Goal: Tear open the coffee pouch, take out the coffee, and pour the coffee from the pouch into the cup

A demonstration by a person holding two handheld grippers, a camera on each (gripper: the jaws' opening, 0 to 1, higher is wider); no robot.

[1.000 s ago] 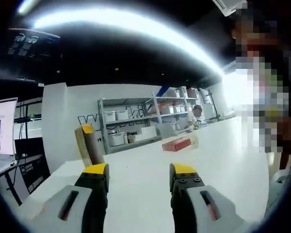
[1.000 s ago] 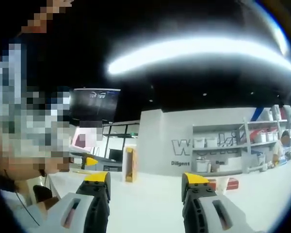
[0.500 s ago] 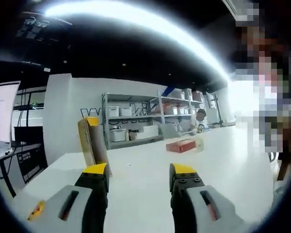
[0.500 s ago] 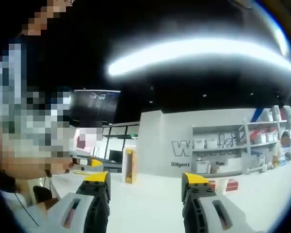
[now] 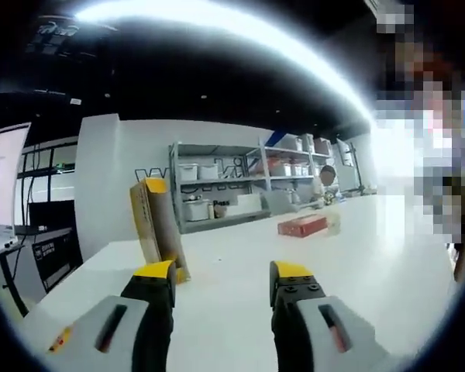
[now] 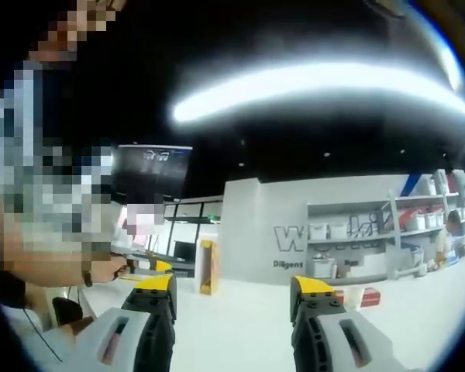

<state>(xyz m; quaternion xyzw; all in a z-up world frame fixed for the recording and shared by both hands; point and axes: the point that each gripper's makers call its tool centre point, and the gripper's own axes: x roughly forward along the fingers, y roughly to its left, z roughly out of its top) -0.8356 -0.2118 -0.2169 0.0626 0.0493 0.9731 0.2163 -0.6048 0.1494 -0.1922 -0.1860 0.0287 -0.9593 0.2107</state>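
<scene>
A tall brown coffee pouch (image 5: pixel 159 229) with a yellow top stands upright on the white table (image 5: pixel 240 256), just beyond my left gripper's left jaw. My left gripper (image 5: pixel 222 271) is open, with nothing between its yellow-tipped jaws. Farther back lies a red box (image 5: pixel 302 225) with a small pale cup-like thing (image 5: pixel 332 223) beside it. In the right gripper view the pouch (image 6: pixel 208 265) stands far off, and the red box (image 6: pixel 370 295) and pale cup (image 6: pixel 355 296) sit right of my right jaw. My right gripper (image 6: pixel 235 285) is open and holds nothing.
A person's hand (image 6: pixel 108 270) shows at the left of the right gripper view, by a yellow gripper tip (image 6: pixel 152 263). Grey shelving (image 5: pixel 225 194) with bins lines the far wall. A monitor (image 5: pixel 4 182) stands on a desk to the left.
The left gripper view has shifted and come closer, so the pouch looks larger and nearer. In the right gripper view the hand at the left has edged to the right. Both grippers stay open.
</scene>
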